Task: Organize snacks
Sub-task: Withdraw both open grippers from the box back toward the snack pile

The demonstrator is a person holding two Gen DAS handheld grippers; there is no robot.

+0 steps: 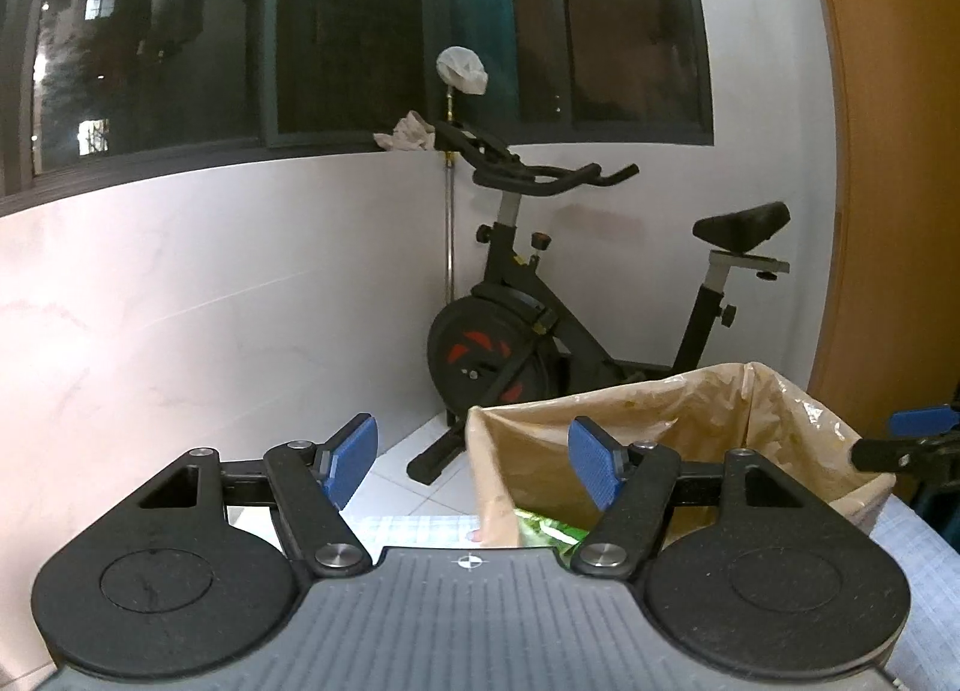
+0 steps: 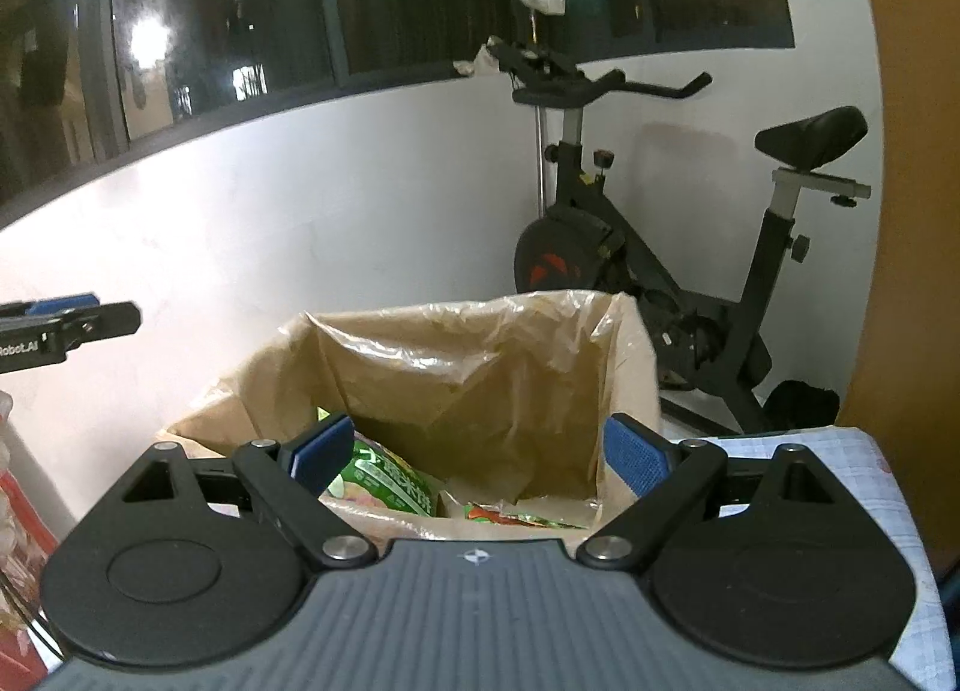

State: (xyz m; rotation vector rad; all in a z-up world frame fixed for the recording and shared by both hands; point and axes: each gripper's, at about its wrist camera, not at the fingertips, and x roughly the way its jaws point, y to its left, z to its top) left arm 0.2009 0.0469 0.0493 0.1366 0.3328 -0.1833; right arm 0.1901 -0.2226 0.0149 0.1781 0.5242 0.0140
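Nearest in the left wrist view, my left gripper has its blue pads spread wide with nothing between them. Just beyond and to the right stands the cardboard box lined with a plastic bag; my right pad overlaps its near wall. A green snack packet peeps out low in the box, mostly hidden behind my gripper body, so I cannot read it. At the far right edge the tip of my other tool is cut off. An exercise bike stands far off against the white wall.

Closest in the right wrist view, my right gripper is also wide open and empty, held over the near edge of the box. Inside, just past my left pad, lies the green snack packet with white Chinese characters I can only partly make out. Beside it, to the right, lies an orange-and-green packet, half covered. On the left, my left gripper shows the lettering "Robot.AI". A checked cloth covers the surface at right.
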